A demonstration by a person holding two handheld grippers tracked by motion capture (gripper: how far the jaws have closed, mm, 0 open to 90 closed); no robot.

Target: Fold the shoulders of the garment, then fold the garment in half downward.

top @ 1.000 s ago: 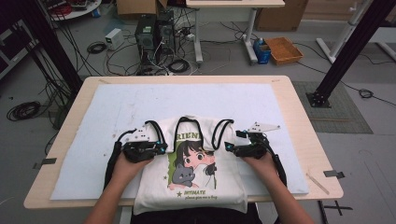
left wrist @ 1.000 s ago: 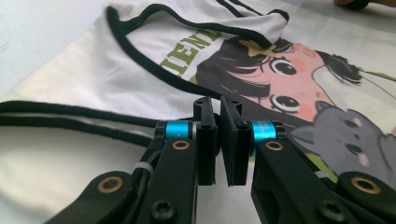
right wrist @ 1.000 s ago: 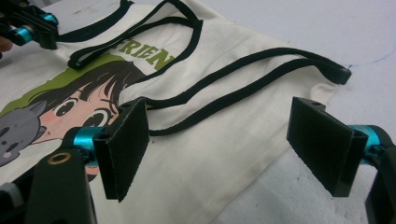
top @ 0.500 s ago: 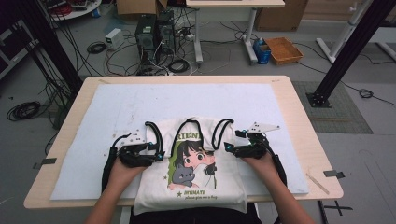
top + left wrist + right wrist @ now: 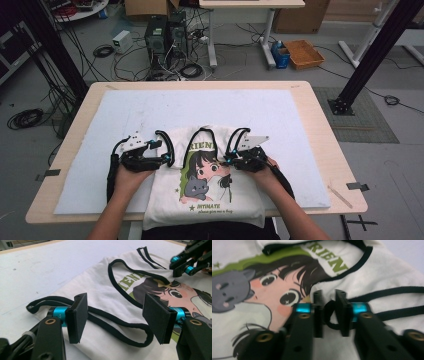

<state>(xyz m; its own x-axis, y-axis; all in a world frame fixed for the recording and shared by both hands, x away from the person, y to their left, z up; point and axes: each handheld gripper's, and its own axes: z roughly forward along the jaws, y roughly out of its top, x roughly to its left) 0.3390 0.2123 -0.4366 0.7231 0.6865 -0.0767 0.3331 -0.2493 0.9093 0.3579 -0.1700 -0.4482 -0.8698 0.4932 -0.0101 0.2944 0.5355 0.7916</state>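
Near edge of table point(image 5: 70, 150): white tank top point(image 5: 210, 195) with black trim and a cartoon girl-and-cat print lies flat on the white mat point(image 5: 150, 110), hem hanging just over the near edge, neckline pointing away from the person. 2 forearms come in from the bottom, 1 gripper each side of the print. Left gripper point(image 5: 161, 150) sits at the shirt's left shoulder; in the left gripper view its jaws have just been opening and stand wide apart, released, with the black-edged left strap point(image 5: 117, 325) lying slack on the mat between and below the pads point(image 5: 80, 315), not pinched. Right gripper point(image 5: 231, 159) is on the shirt's right armhole area, next to the girl's face; jaws have just been closing and in the right gripper view point(image 5: 329, 312) they are nearly together, clenched on a loop of the black trim point(image 5: 329, 315), view is blurred so can't tell how firmly. Right strap and neckline bunched slightly around that grip. Past the shirt, mat is bare to the far table edge. Beyond the table: floor with cables, PC tower point(image 5: 156, 37), blue container point(image 5: 281, 56) beside an orange tray point(image 5: 304, 52), black frame post point(image 5: 372, 50) at right.
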